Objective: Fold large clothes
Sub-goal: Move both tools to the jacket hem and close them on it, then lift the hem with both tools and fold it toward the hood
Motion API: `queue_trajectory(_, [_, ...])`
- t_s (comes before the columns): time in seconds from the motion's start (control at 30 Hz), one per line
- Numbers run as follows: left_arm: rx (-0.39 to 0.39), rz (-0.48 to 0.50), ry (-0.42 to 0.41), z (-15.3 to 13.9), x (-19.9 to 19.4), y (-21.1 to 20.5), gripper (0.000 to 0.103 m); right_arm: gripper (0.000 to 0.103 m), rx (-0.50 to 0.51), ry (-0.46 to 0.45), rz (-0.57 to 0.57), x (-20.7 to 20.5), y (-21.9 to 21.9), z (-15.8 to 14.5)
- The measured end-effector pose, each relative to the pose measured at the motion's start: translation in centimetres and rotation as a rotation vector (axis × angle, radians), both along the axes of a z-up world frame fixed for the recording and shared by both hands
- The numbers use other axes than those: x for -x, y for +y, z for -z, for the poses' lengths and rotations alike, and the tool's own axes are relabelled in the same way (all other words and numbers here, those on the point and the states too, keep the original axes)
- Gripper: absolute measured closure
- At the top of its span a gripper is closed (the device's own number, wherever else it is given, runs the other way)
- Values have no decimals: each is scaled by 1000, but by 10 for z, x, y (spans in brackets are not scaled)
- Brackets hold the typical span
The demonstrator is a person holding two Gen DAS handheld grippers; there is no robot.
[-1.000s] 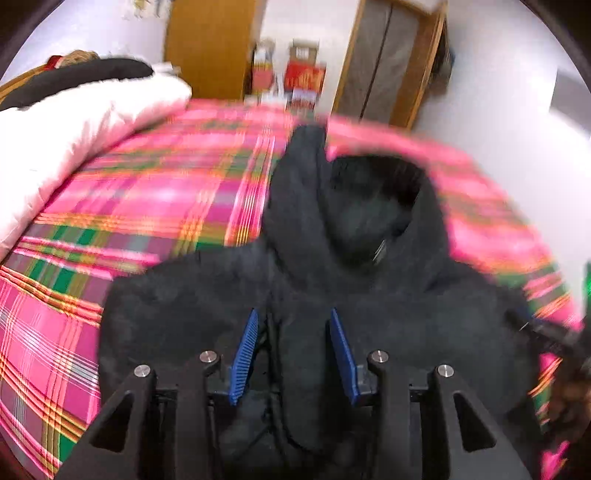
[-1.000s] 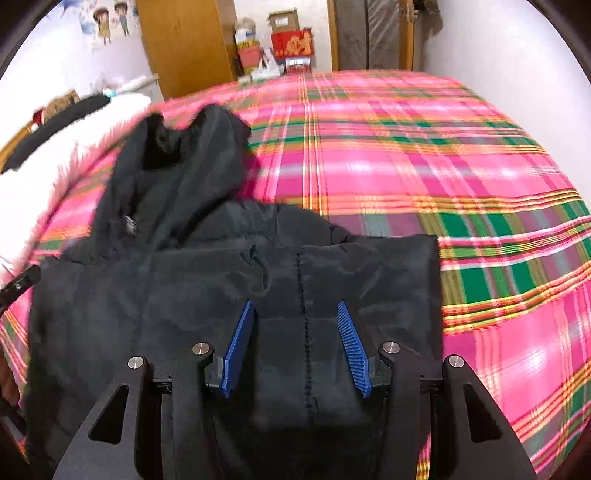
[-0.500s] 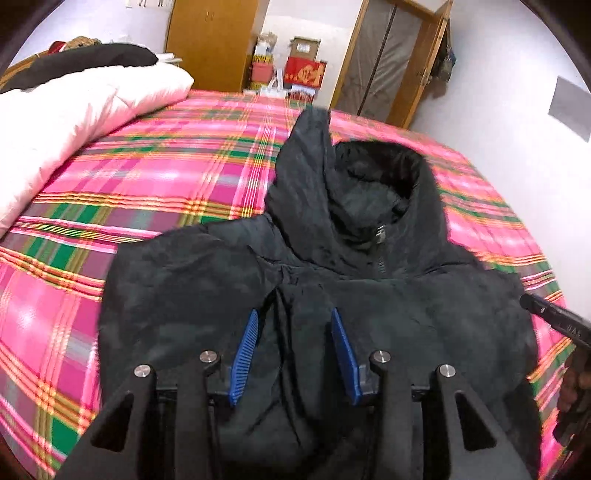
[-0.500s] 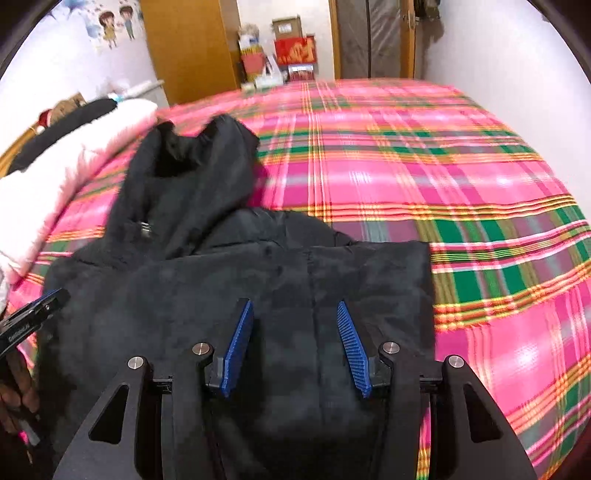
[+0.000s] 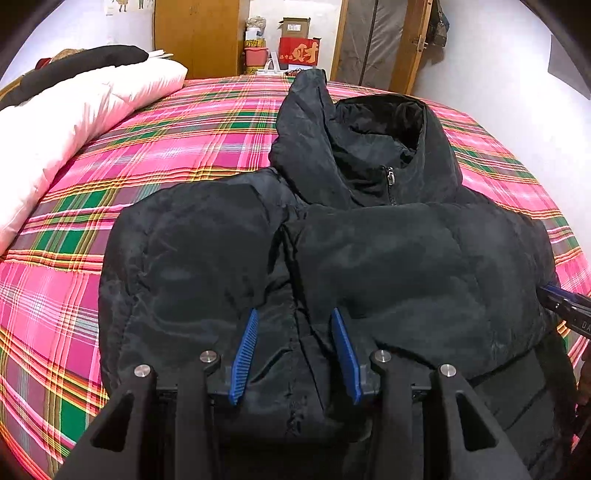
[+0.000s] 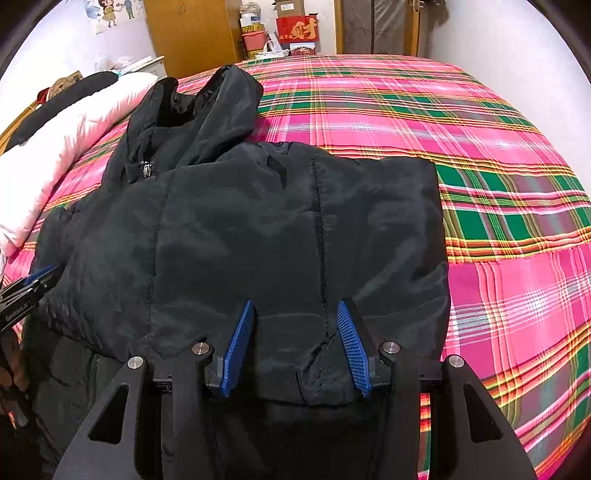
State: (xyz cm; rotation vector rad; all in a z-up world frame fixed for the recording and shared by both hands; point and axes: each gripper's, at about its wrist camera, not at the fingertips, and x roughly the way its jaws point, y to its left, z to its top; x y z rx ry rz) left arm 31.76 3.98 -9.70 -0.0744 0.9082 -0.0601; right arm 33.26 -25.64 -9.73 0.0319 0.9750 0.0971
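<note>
A black hooded puffer jacket [image 5: 369,258] lies on the pink plaid bed [image 5: 166,147], hood [image 5: 369,140] toward the far end, both sides folded in over its front. It also shows in the right wrist view [image 6: 258,240]. My left gripper [image 5: 297,350] is open, low over the jacket's near middle, blue pads apart with nothing between them. My right gripper [image 6: 297,343] is open over the folded right part, near a stitched seam [image 6: 321,240]. The right gripper's tip shows at the left view's right edge [image 5: 565,306]; the left gripper's tip shows at the right view's left edge [image 6: 26,291].
A white duvet [image 5: 74,122] with a dark garment on it lies along the bed's left side. A wooden wardrobe [image 5: 199,33], red boxes [image 5: 299,51] and a door [image 5: 376,40] stand beyond the bed. A white wall [image 5: 517,92] runs on the right.
Both grippers have drawn back a little from the jacket and the view has steadied. The jacket lies flatter, with the folded parts resting on its front.
</note>
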Motion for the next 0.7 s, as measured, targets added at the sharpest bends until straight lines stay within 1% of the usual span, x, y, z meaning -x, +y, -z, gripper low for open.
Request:
queue_trajectory(0.07, [11,-12,10,-4,1,3,58,55,-3,-7,5,4,-1,-6])
queue_trajectory(0.1, [19,-20,14,-8,2,4,59,54,-18,-23,2,7,-1,-14])
queue_trajectory(0.2, [47,-48,-24,-28,7,11,59,54,-48,-74,-9,10,0,-35])
queue_trajectory(0.3, [118,-47,-55,-48,2,17,58,54,-75,-105,-30,-2,5,-52])
queue_trajectory(0.37, [138,-52,-64,-58,-7,19,58,54,-85,-111,-46,-18,12,-60])
queue_trajectory(0.47, [141,-43,-71,-71,-31,18,58,54,-96,-121,-77,-44,24,-69])
queue_trajectory(0.53, [140,-37,-84,-80,-52,19,56,54,-98,-126,-90,-62,31,-72])
queue_trajectory(0.6, [129,-40,-88,-86,-79,18,48,54,-104,-123,-104,-87,40,-75])
queue_trajectory(0.7, [125,-38,-89,-92,-120,17,44,54,-111,-103,-111,-122,51,-73])
